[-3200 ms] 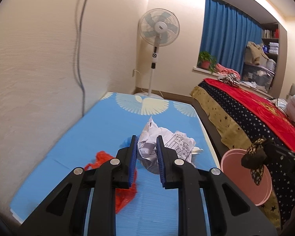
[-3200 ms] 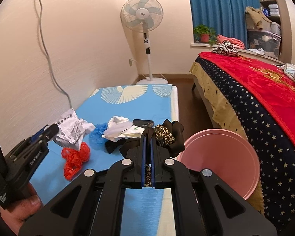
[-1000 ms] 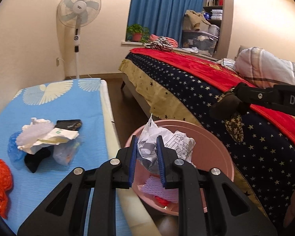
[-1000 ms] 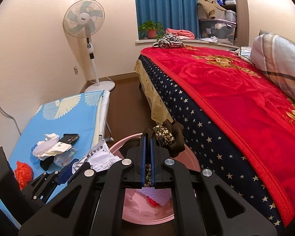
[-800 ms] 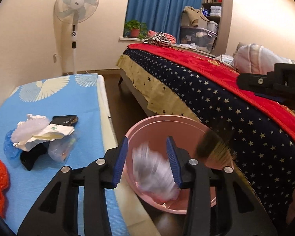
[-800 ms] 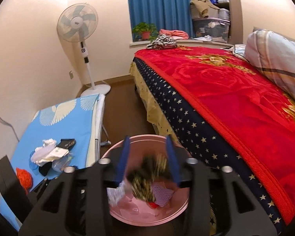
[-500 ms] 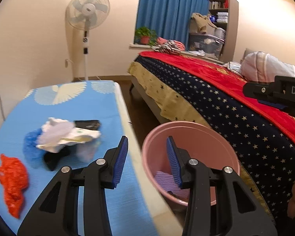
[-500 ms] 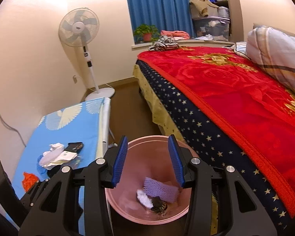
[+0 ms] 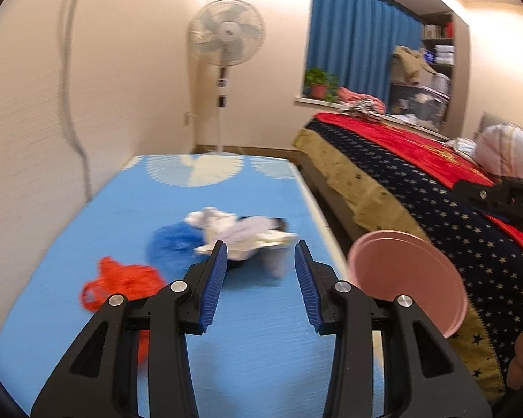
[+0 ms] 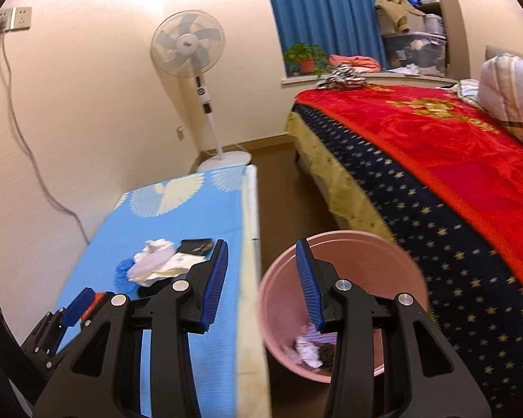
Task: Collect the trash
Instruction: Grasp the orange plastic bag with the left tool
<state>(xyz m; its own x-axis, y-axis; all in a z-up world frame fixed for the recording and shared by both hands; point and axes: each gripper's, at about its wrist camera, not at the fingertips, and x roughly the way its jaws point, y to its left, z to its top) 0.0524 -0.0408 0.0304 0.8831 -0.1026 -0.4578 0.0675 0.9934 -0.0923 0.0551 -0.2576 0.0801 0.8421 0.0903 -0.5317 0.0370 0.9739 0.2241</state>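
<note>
Both claws, left and right, just sprung half open and emptied, paper wad and dark scrap dropped into pink bin; swung back toward remaining trash pile on blue mat.

Pink bin upright beside tabletop; crumpled paper and dark scrap inside. On tabletop: red plastic bag, blue wad, white wrappers heaped over black item, touching.
</note>
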